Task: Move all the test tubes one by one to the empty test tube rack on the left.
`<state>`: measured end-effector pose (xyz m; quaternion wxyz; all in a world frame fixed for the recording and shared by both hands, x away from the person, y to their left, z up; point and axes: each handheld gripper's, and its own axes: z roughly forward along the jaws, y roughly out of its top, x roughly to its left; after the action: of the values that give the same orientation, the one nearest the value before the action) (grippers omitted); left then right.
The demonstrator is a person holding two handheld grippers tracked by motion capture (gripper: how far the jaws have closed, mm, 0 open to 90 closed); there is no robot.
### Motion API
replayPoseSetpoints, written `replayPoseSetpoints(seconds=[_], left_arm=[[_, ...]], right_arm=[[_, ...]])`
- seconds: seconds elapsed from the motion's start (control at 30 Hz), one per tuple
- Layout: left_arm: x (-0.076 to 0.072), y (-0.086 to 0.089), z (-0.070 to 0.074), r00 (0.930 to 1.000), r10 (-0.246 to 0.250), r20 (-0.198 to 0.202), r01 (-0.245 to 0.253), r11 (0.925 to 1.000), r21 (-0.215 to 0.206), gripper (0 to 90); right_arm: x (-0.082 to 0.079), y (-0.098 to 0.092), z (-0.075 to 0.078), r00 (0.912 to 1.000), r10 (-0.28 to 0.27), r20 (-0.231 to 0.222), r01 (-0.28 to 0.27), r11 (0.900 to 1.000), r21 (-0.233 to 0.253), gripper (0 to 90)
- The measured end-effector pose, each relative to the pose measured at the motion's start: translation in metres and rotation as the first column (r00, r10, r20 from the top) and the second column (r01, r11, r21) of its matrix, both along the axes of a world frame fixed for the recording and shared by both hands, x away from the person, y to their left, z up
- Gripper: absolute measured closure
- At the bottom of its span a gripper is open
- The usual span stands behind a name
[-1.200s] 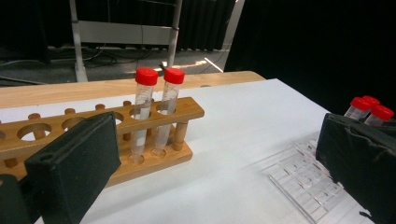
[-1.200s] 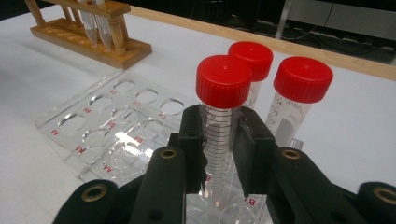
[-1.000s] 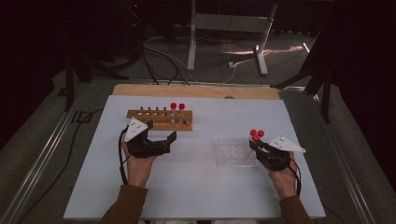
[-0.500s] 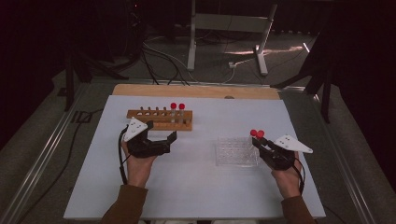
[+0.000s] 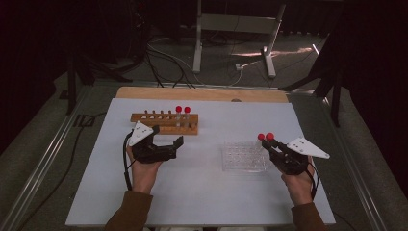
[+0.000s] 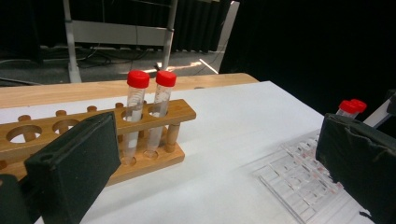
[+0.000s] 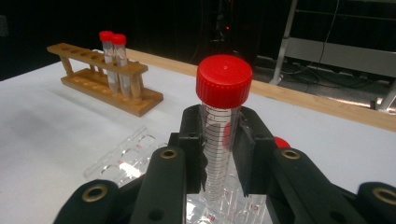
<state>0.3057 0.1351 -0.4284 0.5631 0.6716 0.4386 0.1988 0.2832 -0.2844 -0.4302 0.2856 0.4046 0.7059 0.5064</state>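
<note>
The right gripper (image 5: 270,146) sits at the right side of the white table (image 5: 207,202), just beside the right edge of a clear plastic tray (image 5: 243,156), and its two black jaws are pinched on a clear tube with a red cap (image 7: 223,116). In the right gripper view the tube stands upright between the jaws, its printed scale lines facing the camera and the cap rising well above the jaw tips; the tray (image 7: 126,161) lies below and to the left of it. A second red cap (image 5: 261,136) shows right next to the held tube in the high view, and a sliver of red peeks out behind the right jaw in the right gripper view, though what holds that second tube cannot be told. The left gripper (image 5: 174,147) rests at the left side of the table, just in front of a wooden rack (image 5: 163,123), with its jaws spread wide and nothing between them. In the left gripper view the rack (image 6: 93,135) lies just past the left jaw, with two red-capped tubes (image 6: 147,112) standing upright side by side in the holes at its right end while the other holes stand empty. The two grippers are well apart, with the tray between them.
</note>
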Motion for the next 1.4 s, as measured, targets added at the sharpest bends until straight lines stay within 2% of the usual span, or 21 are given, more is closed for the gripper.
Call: replayPoseSetpoints(seconds=[0.2,0.57,0.73,0.93,1.17,1.4], left_arm=[[-0.001,-0.003,0.002,0.9999,-0.011,0.004,0.011,0.9999,0.000,0.5],[-0.003,-0.011,0.002,0.9993,-0.038,0.001,0.038,0.9992,0.012,0.5],[-0.004,-0.013,0.004,0.9988,-0.050,0.002,0.050,0.9988,0.003,0.5],[-0.008,-0.024,0.007,0.9959,-0.091,0.004,0.091,0.9956,-0.022,0.6],[-0.017,-0.051,0.017,0.9833,-0.182,-0.008,0.182,0.9833,-0.008,1.4],[-0.023,-0.077,0.022,0.9583,-0.286,0.004,0.286,0.9582,0.012,3.8]], right_arm=[[-0.003,0.001,0.007,0.9998,0.020,0.007,-0.020,1.000,0.013,73.7],[-0.009,0.019,0.013,0.9937,0.112,-0.004,-0.112,0.994,0.016,73.7],[-0.012,0.030,0.014,0.9877,0.156,-0.012,-0.156,0.988,-0.001,73.7],[-0.014,0.041,0.013,0.9775,0.208,-0.035,-0.208,0.978,-0.001,73.6],[-0.015,0.053,0.011,0.9626,0.263,-0.065,-0.263,0.965,0.005,73.7],[-0.017,0.068,0.007,0.9487,0.303,-0.090,-0.305,0.952,-0.011,73.6]])
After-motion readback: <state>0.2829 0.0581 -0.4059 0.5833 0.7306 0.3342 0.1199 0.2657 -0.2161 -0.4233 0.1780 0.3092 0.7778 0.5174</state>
